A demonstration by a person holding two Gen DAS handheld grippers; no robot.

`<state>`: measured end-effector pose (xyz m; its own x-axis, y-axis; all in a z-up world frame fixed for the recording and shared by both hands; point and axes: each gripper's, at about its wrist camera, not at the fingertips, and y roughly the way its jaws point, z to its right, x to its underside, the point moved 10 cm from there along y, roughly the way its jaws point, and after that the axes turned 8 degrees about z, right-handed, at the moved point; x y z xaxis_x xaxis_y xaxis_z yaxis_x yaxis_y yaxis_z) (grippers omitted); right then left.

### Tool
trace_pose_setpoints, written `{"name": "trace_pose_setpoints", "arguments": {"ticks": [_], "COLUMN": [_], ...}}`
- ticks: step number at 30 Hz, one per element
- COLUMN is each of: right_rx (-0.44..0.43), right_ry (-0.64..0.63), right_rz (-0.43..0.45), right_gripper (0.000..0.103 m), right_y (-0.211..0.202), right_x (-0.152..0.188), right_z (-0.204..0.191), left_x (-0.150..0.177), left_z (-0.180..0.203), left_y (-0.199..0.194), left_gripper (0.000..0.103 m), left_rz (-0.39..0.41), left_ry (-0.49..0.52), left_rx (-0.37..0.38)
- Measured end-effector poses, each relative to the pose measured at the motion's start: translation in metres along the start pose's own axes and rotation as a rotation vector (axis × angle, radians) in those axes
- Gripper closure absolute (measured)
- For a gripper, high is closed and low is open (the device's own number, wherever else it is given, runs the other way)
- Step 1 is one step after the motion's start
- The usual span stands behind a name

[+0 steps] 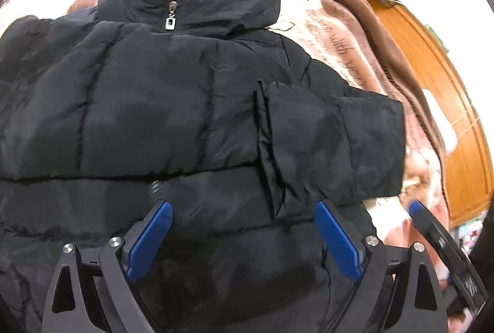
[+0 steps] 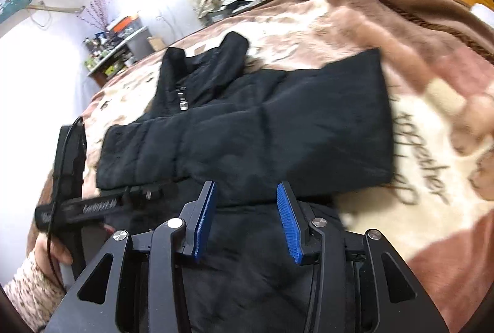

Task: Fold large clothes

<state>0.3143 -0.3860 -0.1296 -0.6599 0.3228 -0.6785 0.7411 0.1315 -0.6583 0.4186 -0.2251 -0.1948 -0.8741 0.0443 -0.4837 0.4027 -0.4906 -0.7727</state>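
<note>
A black puffer jacket (image 1: 139,104) lies front up on the bed, zipped to the collar, with a silver zipper pull (image 1: 170,19). Its right sleeve (image 1: 324,144) is folded in across the body. My left gripper (image 1: 244,209) is open and empty just above the jacket's lower front. In the right wrist view the jacket (image 2: 278,123) lies across the blanket. My right gripper (image 2: 245,189) is open and empty over the jacket's near edge. The left gripper (image 2: 71,203) shows at the left of that view, held in a hand.
A pink and cream plush blanket (image 2: 416,123) with script lettering covers the bed. A wooden headboard (image 1: 438,80) runs along the right. A cluttered shelf (image 2: 117,46) and curtained window stand beyond the bed. The right gripper's finger (image 1: 432,228) shows at the left wrist view's right edge.
</note>
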Motion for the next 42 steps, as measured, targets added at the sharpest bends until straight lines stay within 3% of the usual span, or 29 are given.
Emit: {"name": "trace_pose_setpoints", "arguments": {"ticks": [8, 9, 10, 15, 18, 24, 29, 36, 42], "right_rx": [0.075, 0.072, 0.069, 0.077, 0.085, 0.100, 0.107, 0.102, 0.087], "right_ry": [-0.048, -0.042, -0.038, -0.012, -0.009, -0.007, -0.032, -0.064, -0.081], "right_rz": [0.014, 0.015, 0.016, 0.012, 0.008, 0.022, 0.039, 0.058, 0.031], "right_gripper": [0.061, 0.061, 0.061, 0.061, 0.061, 0.061, 0.061, 0.061, 0.061], "right_y": [-0.012, -0.012, -0.013, -0.011, -0.011, -0.016, -0.018, -0.007, 0.024], "right_x": [0.003, 0.004, 0.004, 0.009, 0.010, 0.004, -0.009, -0.032, -0.040], "right_z": [0.029, 0.031, 0.034, 0.043, 0.045, 0.046, 0.037, 0.018, -0.002], "left_x": [-0.004, -0.005, -0.006, -0.010, -0.012, -0.022, -0.055, -0.101, -0.120], "left_z": [0.030, 0.032, 0.033, 0.037, 0.045, 0.068, 0.074, 0.048, -0.005], "left_y": [0.041, 0.044, 0.046, 0.045, 0.037, 0.003, -0.031, -0.080, -0.095], "left_gripper": [0.009, 0.014, 0.020, 0.080, 0.096, 0.098, 0.098, 0.098, 0.098], "left_rz": [-0.040, -0.035, -0.030, -0.012, 0.011, 0.078, 0.144, 0.251, 0.288], "left_ry": [0.044, 0.049, 0.049, 0.083, 0.108, 0.184, 0.205, 0.199, 0.143], "left_rx": [-0.029, -0.037, -0.052, -0.091, -0.083, -0.043, -0.010, -0.034, -0.090]}}
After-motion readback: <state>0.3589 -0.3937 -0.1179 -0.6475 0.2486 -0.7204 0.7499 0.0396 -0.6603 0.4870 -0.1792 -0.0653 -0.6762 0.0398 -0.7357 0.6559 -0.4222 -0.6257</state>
